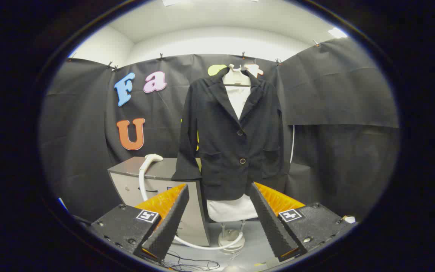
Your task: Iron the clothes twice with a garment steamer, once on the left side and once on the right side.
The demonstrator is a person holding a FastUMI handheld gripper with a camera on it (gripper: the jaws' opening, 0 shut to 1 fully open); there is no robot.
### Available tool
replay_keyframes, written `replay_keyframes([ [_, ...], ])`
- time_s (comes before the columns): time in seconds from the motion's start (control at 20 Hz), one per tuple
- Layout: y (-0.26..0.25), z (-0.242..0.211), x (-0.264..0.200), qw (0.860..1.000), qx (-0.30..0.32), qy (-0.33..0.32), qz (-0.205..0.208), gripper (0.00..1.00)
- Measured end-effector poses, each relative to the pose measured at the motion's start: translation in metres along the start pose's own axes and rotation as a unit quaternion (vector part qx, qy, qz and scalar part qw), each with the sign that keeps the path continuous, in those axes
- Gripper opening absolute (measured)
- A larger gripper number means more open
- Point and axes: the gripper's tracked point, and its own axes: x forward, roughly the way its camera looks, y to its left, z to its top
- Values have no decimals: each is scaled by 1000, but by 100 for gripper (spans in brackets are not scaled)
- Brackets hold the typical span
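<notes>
In the booth, a dark jacket (232,139) hangs buttoned on a pale hanger (236,77) over a white garment (232,208), whose hem shows below the jacket; both hang well beyond my gripper (219,215), facing me square on.

To the jacket's left stands a low cabinet (157,181). On its top rests the garment steamer head (152,158), and its white hose (142,181) runs down the cabinet front, then curves along the floor toward the round base (230,238) below the clothes.

Nearest me, the gripper's two fingers stand wide apart with nothing between them; the jacket's hem and the white garment show through the gap, far off. Thin dark cables (191,263) lie on the floor just under the fingers.

As I read it, the job has not begun: the steamer sits untouched on the cabinet, apart from my fingers, and I cannot tell from here whether either side of the jacket has been pressed. Left to do, by my judgement: reach to the cabinet top, close on the steamer's handle, then make one pass down the left side of the clothes and one down the right.
</notes>
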Motion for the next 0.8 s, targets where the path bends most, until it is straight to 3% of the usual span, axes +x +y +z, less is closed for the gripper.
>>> replay_keyframes([
  [0.8, 26, -4, 17, 1000, 0, 20, 4, 100],
])
